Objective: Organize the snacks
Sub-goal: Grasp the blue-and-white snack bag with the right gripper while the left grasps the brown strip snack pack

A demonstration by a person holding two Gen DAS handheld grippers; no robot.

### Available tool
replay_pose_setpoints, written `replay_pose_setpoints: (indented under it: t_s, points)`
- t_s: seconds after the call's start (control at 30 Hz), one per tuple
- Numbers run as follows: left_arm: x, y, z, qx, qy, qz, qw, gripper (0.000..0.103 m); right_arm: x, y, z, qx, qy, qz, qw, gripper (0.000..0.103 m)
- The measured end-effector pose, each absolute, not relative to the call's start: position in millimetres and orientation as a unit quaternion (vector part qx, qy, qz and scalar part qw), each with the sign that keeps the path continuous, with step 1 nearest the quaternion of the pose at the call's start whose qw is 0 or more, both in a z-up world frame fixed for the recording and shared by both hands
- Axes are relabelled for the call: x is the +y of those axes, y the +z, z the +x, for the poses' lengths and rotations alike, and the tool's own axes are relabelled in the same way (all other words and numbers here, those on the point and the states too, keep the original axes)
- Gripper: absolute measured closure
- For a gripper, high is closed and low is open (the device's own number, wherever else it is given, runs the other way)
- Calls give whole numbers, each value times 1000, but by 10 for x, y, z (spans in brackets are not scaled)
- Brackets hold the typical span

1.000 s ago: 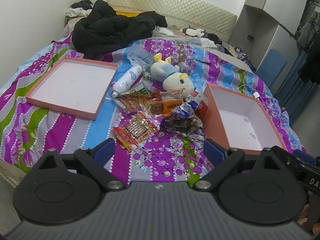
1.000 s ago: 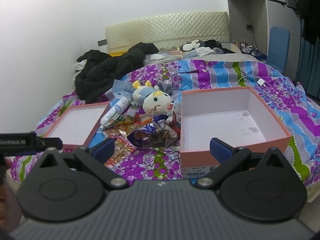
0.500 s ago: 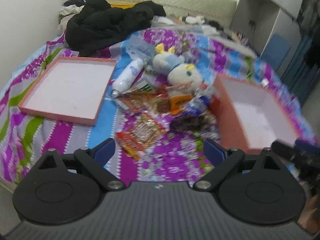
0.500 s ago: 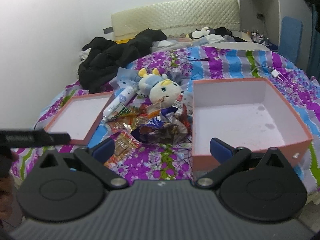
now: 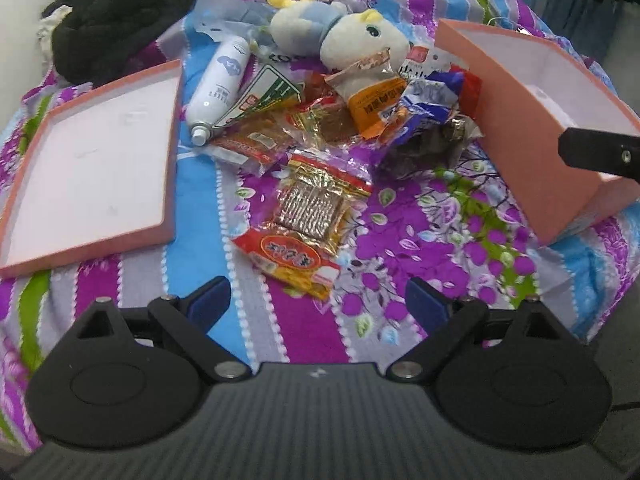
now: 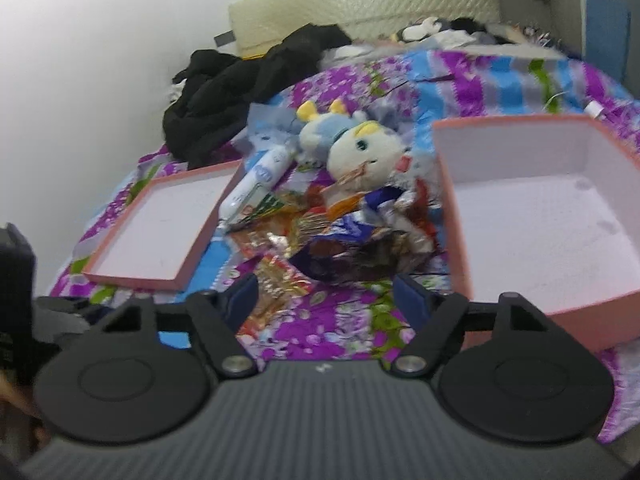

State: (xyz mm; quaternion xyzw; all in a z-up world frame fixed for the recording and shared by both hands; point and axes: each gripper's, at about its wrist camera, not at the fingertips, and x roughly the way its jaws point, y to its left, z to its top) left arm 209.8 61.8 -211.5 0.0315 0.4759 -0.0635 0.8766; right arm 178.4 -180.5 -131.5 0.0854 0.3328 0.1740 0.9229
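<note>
Snacks (image 5: 332, 128) are heaped on the bed (image 5: 400, 240) between the lid (image 5: 92, 168) and the deep box (image 5: 532, 120), with a toy (image 5: 340, 36) and a bottle (image 5: 220, 80) mixed in. Nothing is held: the left claw (image 5: 318, 300) is spread wide above the nearest packet (image 5: 308, 220), and the right claw (image 6: 326, 294) is empty, its jaws closing. The flat packet is probably best taken by one edge, the bedding being left unpinched, then carried into the box.
</note>
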Motion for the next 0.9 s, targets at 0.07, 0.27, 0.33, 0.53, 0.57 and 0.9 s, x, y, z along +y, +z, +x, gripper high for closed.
replay_pose_setpoints:
  t_s: [0.07, 0.27, 0.33, 0.53, 0.57, 0.9]
  points:
    - [665, -2207, 2237, 478, -76, 33, 874, 8, -1739, -1389, 1899, 340, 180, 93, 919, 36]
    - [698, -2467, 2660, 479, -105, 53, 870, 8, -1650, -1598, 2341, 348, 153, 127, 916, 36]
    - [701, -2574, 2800, 484, -107, 60, 867, 8, -1669, -1675, 2517, 360, 133, 141, 913, 35]
    - [725, -2830, 3113, 486, -124, 75, 862, 8, -1730, -1872, 2951, 380, 112, 192, 898, 35]
    - [735, -2868, 3156, 487, -127, 72, 861, 8, -1732, -1901, 3016, 382, 112, 198, 896, 35]
    - [622, -3074, 3271, 487, -143, 90, 857, 14, -1613, -2216, 3398, 414, 125, 198, 879, 36]
